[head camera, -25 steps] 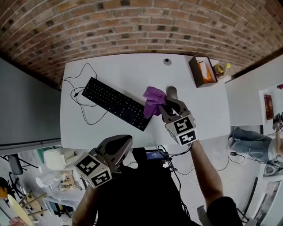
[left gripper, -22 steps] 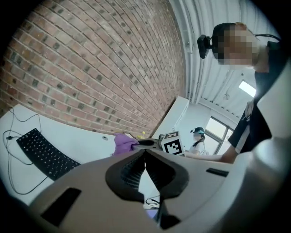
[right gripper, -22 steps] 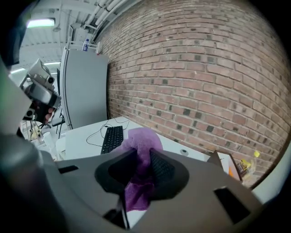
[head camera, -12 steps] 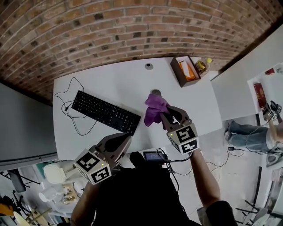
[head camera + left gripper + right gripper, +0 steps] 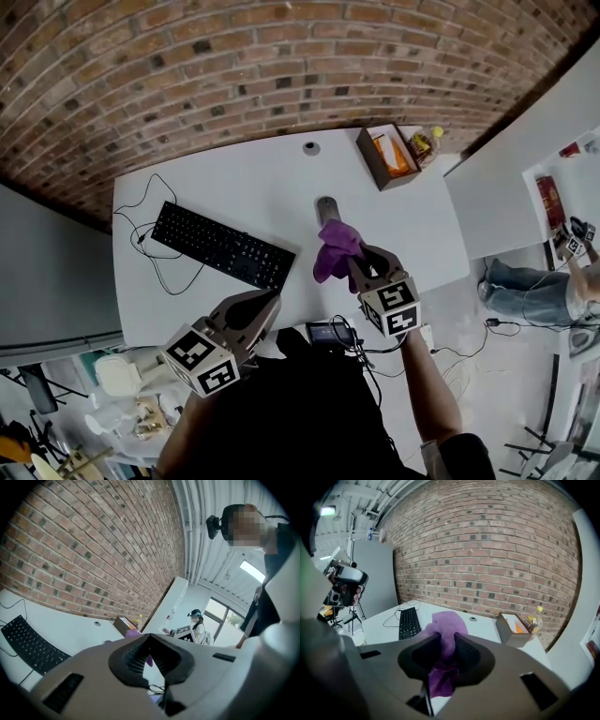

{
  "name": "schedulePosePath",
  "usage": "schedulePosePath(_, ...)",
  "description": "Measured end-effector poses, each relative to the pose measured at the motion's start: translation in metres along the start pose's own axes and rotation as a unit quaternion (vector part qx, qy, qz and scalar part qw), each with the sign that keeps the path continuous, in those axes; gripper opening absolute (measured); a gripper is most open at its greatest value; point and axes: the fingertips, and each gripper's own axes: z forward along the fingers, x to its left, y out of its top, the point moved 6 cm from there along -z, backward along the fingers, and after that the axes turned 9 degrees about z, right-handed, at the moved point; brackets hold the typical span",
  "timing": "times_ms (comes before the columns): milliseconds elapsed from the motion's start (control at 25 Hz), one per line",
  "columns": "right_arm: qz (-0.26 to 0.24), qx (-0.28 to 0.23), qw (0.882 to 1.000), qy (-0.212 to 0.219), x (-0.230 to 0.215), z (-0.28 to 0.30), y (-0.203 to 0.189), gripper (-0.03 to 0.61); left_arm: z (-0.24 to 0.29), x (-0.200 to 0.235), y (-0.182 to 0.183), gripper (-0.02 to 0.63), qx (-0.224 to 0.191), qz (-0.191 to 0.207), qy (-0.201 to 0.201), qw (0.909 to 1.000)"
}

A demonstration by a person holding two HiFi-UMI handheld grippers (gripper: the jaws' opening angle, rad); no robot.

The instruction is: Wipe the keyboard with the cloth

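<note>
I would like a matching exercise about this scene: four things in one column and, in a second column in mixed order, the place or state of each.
Things:
1. keyboard
2. purple cloth
3. brown box
4. left tool

Places or states:
A. at the far right corner of the table
B. open and empty, near the table's front edge
C. clamped in the right tool
D. flat on the table's left part, with its cable beside it

Pairs: 1-D, 2-C, 3-A, 4-B
</note>
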Motion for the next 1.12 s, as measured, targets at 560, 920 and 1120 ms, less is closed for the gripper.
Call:
schedulePosePath(560, 0.067, 0.073, 0.995, -0.016, -0.022, 0.037, -0.086, 0.095, -0.002, -0.004, -0.013, 0.015, 0.029, -0.011, 0.012, 0.9994)
schedulePosePath(920, 0.072, 0.140, 0.987, -0.012, -0.027, 0.067, -0.127, 0.095, -0.012, 0.002, -0.016, 0.015, 0.031, -0.021, 0.033, 0.9987)
schedulePosePath(1120, 0.073, 0.168, 0.983, -0.012, -0.025, 0.077, -0.144, 0.095, -0.017, 0.002, -0.019, 0.015, 0.029, -0.026, 0.046, 0.9982)
